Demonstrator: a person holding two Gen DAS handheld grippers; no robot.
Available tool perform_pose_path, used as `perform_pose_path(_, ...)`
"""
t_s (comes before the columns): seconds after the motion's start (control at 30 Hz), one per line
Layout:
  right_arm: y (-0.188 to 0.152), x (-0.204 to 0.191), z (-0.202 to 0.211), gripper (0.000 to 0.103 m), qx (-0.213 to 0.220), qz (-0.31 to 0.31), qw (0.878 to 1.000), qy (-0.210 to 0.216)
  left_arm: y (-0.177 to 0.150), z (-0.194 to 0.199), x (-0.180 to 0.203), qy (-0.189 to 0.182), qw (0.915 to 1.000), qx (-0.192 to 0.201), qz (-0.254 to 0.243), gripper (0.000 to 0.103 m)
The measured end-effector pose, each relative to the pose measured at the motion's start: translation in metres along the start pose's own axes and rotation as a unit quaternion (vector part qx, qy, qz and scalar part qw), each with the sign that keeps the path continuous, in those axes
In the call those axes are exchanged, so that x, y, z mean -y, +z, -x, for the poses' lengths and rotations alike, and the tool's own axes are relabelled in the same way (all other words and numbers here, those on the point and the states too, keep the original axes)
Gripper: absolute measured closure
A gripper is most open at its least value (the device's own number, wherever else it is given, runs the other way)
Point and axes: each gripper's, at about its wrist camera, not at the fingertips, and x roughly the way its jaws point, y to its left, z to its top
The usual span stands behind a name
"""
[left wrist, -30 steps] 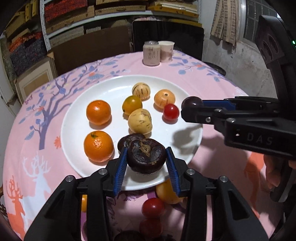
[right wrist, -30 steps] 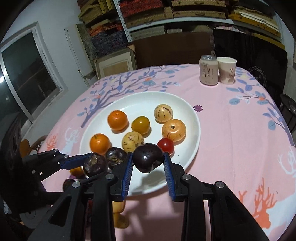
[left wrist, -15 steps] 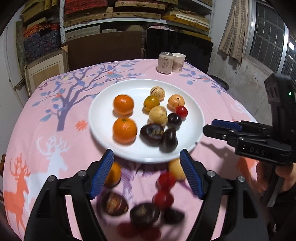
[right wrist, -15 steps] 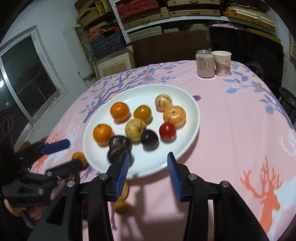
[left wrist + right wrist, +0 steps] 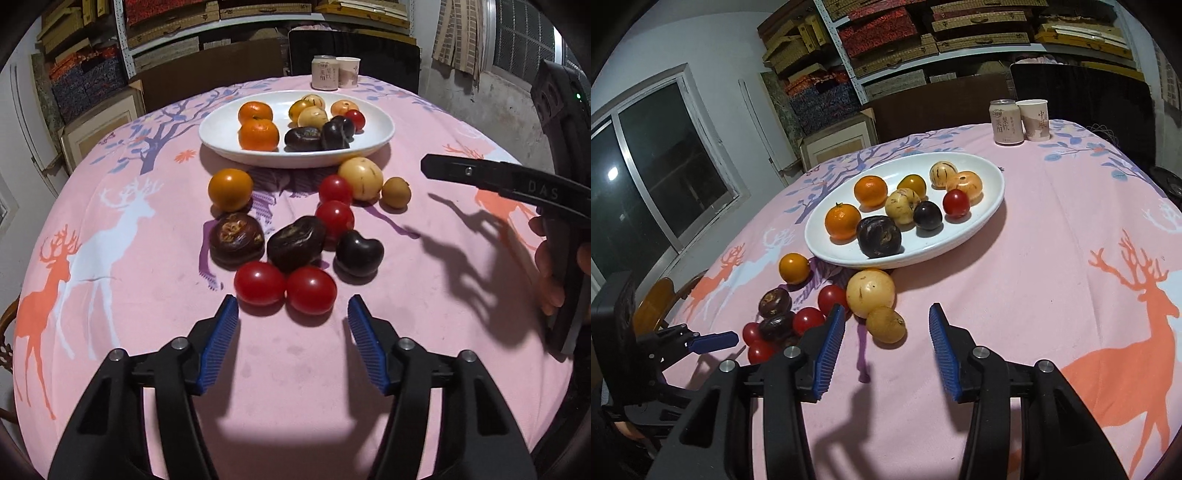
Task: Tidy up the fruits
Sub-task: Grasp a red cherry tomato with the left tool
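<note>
A white plate (image 5: 221,136) (image 5: 990,206) holds several fruits: oranges, yellow striped fruits, a red tomato and dark purple fruits. In front of it on the pink cloth lie loose fruits: red tomatoes (image 5: 311,290), dark purple fruits (image 5: 295,242), an orange fruit (image 5: 230,188) and a yellow fruit (image 5: 361,178) (image 5: 870,292). My left gripper (image 5: 291,325) is open and empty, just short of two tomatoes. My right gripper (image 5: 886,339) is open and empty, close to a small brown fruit (image 5: 886,324).
A drink can (image 5: 1006,122) and a paper cup (image 5: 1036,120) stand at the table's far edge. Shelves with boxes, a dark chair and a window lie beyond. The right gripper's body (image 5: 517,184) crosses the right of the left wrist view.
Both grippers let go of their dark purple fruits onto the plate, opened, and pulled back toward the near side of the table, over the loose fruits.
</note>
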Motion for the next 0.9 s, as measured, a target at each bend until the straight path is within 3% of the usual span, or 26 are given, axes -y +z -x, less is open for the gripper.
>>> perform_pose_path(0.17, 0.002, 0.016, -0.002, 0.055, -0.004, -0.036, 0.999, 0.01, 0.009, -0.008, -0.001, 0.004, 0.9999, 0.007, 0.012, 0.043)
perform_pose_path(0.33, 0.002, 0.015, -0.002, 0.055, -0.003, -0.032, 0.999, 0.011, 0.012, -0.011, -0.004, 0.002, 0.9998, 0.007, 0.021, 0.044)
perform_pose_path(0.43, 0.002, 0.012, 0.0, 0.054, 0.001, -0.022, 1.0, 0.01, 0.011, -0.012, -0.005, 0.044, 0.999, -0.002, 0.007, 0.045)
perform_pose_path(0.5, 0.001, 0.012, 0.0, 0.054, 0.0, -0.021, 1.0, 0.01, 0.006, -0.014, -0.003, 0.052, 0.9983, -0.023, -0.012, 0.045)
perform_pose_path(0.63, 0.002, 0.015, -0.002, 0.054, -0.004, -0.026, 1.0, 0.011, -0.003, -0.005, -0.002, -0.006, 0.9992, -0.04, 0.002, 0.046)
perform_pose_path(0.73, 0.003, 0.015, -0.002, 0.054, -0.002, -0.026, 1.0, 0.011, -0.004, -0.003, 0.001, -0.003, 0.9996, -0.029, 0.001, 0.046)
perform_pose_path(0.8, 0.002, 0.015, -0.002, 0.054, -0.002, -0.026, 1.0, 0.011, -0.004, -0.009, -0.001, 0.013, 0.9995, -0.028, 0.011, 0.05)
perform_pose_path(0.9, 0.002, 0.016, -0.003, 0.054, -0.004, -0.029, 1.0, 0.01, -0.002, -0.01, -0.013, 0.007, 0.9987, -0.026, 0.043, 0.066)
